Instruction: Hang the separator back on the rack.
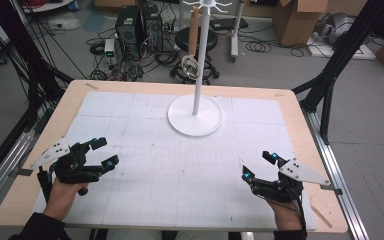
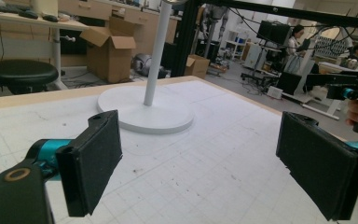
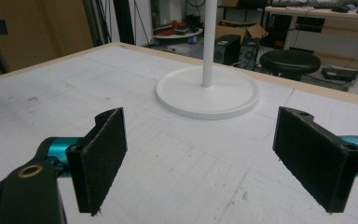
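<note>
A white rack with a round base and a thin pole stands at the far middle of the gridded white mat. From a hook at its top hangs a whisk with a wooden handle. My left gripper rests low at the near left, open, with nothing between its pads. At the near right my right gripper is open too, and its pads are bare. Both point toward the rack base. The other hand's gripper appears at the right edge of the left gripper view.
The wooden table ends just past the mat on all sides. Beyond the far edge are a black stool, computer towers, cables and cardboard boxes. Black frame posts flank the table.
</note>
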Demonstrator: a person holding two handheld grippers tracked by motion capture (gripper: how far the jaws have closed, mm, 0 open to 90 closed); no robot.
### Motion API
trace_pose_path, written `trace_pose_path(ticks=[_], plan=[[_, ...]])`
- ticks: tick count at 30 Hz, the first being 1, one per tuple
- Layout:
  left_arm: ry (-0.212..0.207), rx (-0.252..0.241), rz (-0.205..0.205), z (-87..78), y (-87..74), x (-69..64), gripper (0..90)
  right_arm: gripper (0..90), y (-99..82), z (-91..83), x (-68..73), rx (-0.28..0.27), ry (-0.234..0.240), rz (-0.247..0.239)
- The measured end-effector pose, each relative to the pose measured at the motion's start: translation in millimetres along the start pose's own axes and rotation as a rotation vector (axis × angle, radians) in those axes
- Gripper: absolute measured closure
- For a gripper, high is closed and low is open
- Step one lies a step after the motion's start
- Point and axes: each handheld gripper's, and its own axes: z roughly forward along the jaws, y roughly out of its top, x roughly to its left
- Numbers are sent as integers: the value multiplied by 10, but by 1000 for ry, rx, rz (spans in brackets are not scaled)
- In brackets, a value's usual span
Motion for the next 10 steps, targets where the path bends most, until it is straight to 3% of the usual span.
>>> trace_pose_path(ticks=[10], plan=[[3, 9, -5, 6, -9, 12, 147, 159, -4, 7, -10, 2, -2, -2]])
